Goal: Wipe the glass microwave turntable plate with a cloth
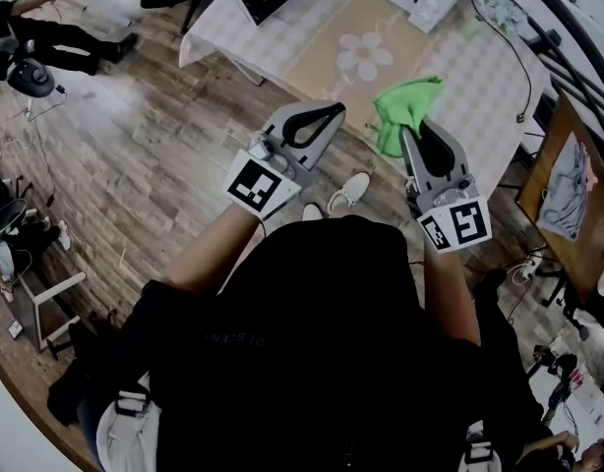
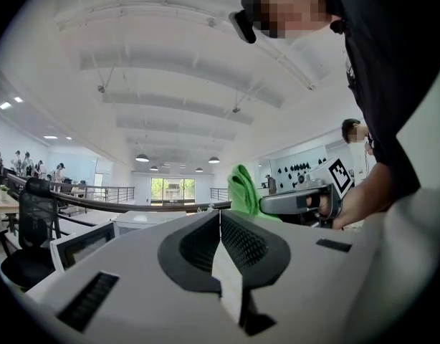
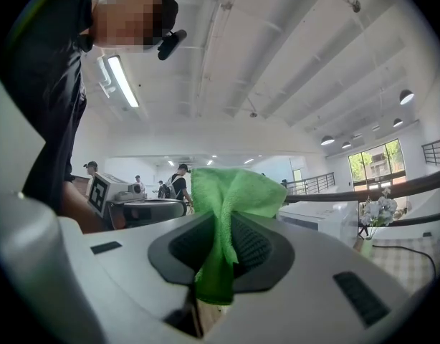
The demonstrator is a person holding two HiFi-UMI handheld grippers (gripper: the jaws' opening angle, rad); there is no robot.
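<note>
Pointing forward, right tongs [image 1: 410, 134] pinch green cloth [image 3: 234, 192]; left tongs [image 2: 220, 215] clenched, empty.

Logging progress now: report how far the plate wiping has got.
Done: the right tool is clamped on the green microfibre cloth. In hand: it and the shut, empty left tool are held before the checked-cloth table. Left: no glass plate shows, so all wiping remains.
</note>
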